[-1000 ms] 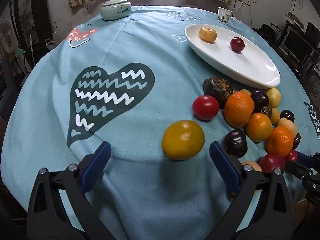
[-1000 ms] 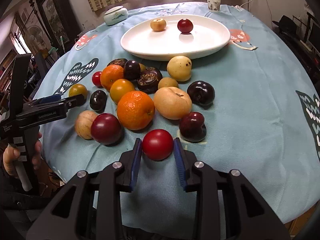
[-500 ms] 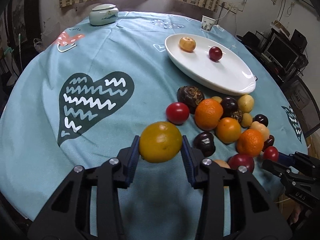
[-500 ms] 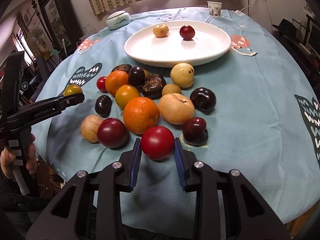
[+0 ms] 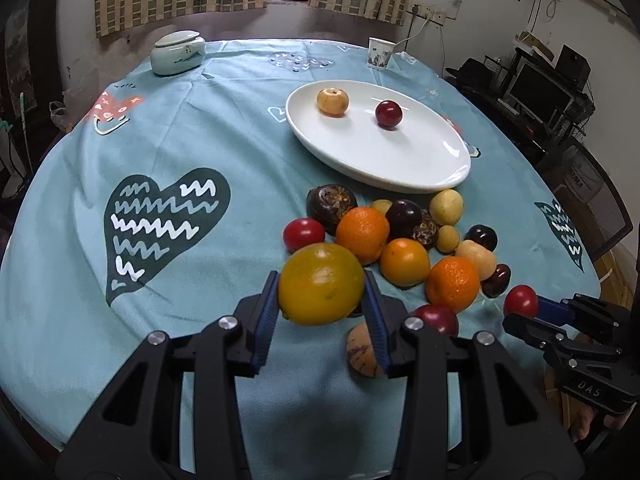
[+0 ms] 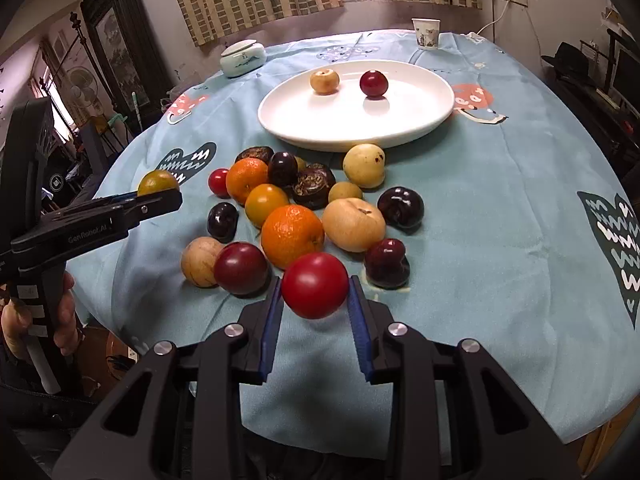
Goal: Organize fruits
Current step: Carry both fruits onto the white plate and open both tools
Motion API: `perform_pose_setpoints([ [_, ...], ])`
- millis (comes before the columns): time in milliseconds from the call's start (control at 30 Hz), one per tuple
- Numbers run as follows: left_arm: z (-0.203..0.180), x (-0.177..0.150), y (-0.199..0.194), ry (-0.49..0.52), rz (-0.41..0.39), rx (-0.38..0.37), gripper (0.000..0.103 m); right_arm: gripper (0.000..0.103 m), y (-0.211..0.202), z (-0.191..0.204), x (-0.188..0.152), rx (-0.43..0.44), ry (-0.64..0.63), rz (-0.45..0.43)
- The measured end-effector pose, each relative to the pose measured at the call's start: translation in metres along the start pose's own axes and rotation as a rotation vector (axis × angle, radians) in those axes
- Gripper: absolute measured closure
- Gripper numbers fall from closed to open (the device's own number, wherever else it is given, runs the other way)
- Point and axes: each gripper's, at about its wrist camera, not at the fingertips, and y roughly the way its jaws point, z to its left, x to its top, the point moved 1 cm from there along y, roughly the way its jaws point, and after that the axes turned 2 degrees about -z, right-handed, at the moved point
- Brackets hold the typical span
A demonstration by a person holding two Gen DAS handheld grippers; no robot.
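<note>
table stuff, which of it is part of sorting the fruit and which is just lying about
Part of the job:
- yellow-green citrus in the left gripper
- red tomato in the right gripper
- white plate, holding two fruits
- fruit pile on the cloth

Lying about:
- paper cup
- lidded ceramic pot

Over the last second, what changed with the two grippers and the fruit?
The left gripper went from open around the yellow-green citrus to shut on it and lifted it off the cloth. The right gripper, already shut on the red fruit, raised it too. Unchanged: the white plate holds the same two fruits, and the pile did not shift.
</note>
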Motion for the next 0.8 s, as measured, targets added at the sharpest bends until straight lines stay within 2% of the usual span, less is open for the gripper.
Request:
perform_pose_setpoints([
  [133, -0.01, 0.026, 0.008, 0.033, -0.006, -0.026, 0.062, 0.07, 0.003, -0.004, 0.013, 0.005, 0.0, -0.012],
  [233, -0.017, 0.058, 0.021, 0.043, 0.007, -0.06, 0.062, 0.07, 0.005, -0.009, 0.037, 0.003, -0.012, -0.035],
  [400, -0.031, 0.124, 0.057, 0.078, 0.004, -0.039, 0.062, 0.07, 0.022, -0.025, 0.099, -0.038, -0.044, -0.06],
  [500, -0.037, 0.157, 0.086, 0.072, 0.029, -0.036, 0.062, 0.07, 0.044, -0.036, 0.139, -0.078, -0.053, -0.053],
  [667, -0.042, 0.184, 0.139, 0.051, 0.092, -0.038, 0.062, 0.07, 0.092, -0.064, 0.183, -0.158, -0.035, -0.009],
  [800, -0.045, 0.189, 0.169, 0.048, 0.136, -0.04, 0.062, 0.071, 0.118, -0.076, 0.194, -0.153, -0.018, 0.029],
])
